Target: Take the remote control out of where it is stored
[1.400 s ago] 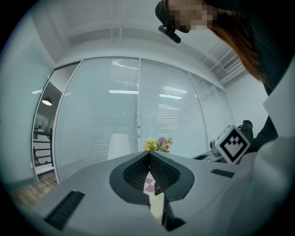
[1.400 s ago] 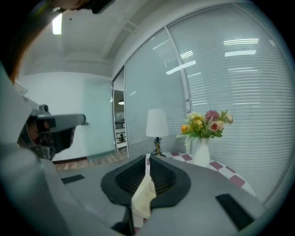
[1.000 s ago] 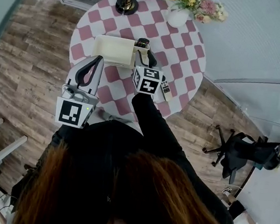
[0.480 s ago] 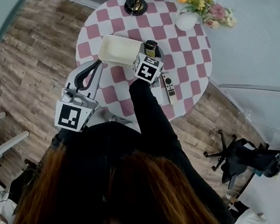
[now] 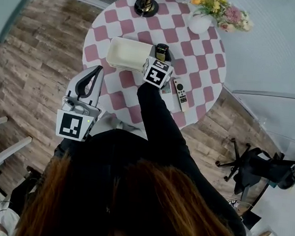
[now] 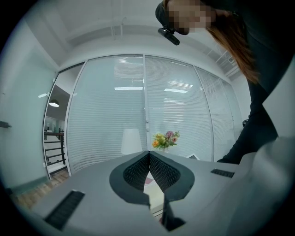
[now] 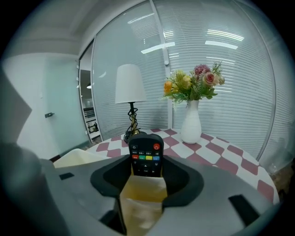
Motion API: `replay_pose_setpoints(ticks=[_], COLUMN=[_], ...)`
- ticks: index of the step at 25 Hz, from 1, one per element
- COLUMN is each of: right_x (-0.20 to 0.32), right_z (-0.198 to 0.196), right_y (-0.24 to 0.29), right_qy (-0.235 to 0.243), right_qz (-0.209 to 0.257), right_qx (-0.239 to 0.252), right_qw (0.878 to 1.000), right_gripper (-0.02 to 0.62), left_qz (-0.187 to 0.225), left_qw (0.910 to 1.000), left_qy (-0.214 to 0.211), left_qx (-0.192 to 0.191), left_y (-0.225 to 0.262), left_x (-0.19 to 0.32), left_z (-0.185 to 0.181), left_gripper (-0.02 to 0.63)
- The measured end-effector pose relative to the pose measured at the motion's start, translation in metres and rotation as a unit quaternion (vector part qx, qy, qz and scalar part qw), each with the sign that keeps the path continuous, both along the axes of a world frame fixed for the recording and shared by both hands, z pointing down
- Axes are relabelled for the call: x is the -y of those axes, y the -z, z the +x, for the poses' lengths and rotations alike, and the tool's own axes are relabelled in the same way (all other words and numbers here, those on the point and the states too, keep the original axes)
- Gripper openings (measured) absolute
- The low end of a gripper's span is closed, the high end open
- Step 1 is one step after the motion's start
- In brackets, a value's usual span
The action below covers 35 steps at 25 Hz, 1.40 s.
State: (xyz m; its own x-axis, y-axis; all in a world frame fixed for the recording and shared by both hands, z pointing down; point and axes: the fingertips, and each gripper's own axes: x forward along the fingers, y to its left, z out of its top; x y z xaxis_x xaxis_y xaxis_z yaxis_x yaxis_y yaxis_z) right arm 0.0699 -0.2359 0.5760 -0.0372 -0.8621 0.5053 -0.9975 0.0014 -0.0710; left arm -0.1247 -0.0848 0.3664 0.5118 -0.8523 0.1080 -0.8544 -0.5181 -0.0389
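Grasping step: the right gripper brackets the black remote, upright in its tan holder — jaws wide, just closing a little, not yet pressing. Next, likely: squeeze, then lift straight up.

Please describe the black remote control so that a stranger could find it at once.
On the round checkered table, beside the cream tray, a yellowish holder stands. The black remote stands upright in it, unlike the pale remote lying flat.

free: table front-left | blocked: lamp, vase behind remote control
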Motion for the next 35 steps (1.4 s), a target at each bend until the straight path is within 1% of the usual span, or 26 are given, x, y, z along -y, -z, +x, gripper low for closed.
replay_pose_setpoints(ticks=[3, 6, 11, 16, 21, 25, 30, 35], right_x=[-0.001, -0.001, 0.000, -0.003, -0.014, -0.021, -0.032, -0.045], right_z=[-0.002, -0.002, -0.003, 0.001, 0.007, 0.010, 0.012, 0.013], right_y=[0.006, 0.027, 0.075, 0.118, 0.141, 0.147, 0.155, 0.167], right_qy=[0.020, 0.036, 0.065, 0.072, 0.072, 0.073, 0.081, 0.092], right_qz=[0.009, 0.042, 0.101, 0.137, 0.153, 0.157, 0.162, 0.173], right_qx=[0.001, 0.005, -0.001, -0.004, -0.002, 0.000, -0.004, -0.010], right_qw=[1.000, 0.998, 0.993, 0.988, 0.986, 0.985, 0.984, 0.981], right_gripper=[0.215, 0.213, 0.210, 0.209, 0.209, 0.209, 0.207, 0.207], left_qz=[-0.012, 0.004, -0.001, -0.004, 0.000, 0.012, 0.011, 0.020], left_qw=[0.9999, 1.0000, 0.9999, 0.9997, 0.9994, 0.9988, 0.9987, 0.9982], left_qy=[0.003, -0.005, -0.011, -0.022, -0.032, -0.042, -0.046, -0.051], left_qx=[0.007, -0.007, -0.010, -0.012, -0.014, -0.022, -0.022, -0.027], left_y=[-0.007, -0.001, -0.002, -0.001, 0.000, 0.006, 0.006, 0.010], left_x=[-0.001, 0.002, 0.005, 0.007, 0.006, 0.007, 0.006, 0.007], left_z=[-0.004, -0.002, 0.005, 0.014, 0.021, 0.030, 0.036, 0.041], left_gripper=[0.009, 0.009, 0.009, 0.009, 0.009, 0.009, 0.009, 0.009])
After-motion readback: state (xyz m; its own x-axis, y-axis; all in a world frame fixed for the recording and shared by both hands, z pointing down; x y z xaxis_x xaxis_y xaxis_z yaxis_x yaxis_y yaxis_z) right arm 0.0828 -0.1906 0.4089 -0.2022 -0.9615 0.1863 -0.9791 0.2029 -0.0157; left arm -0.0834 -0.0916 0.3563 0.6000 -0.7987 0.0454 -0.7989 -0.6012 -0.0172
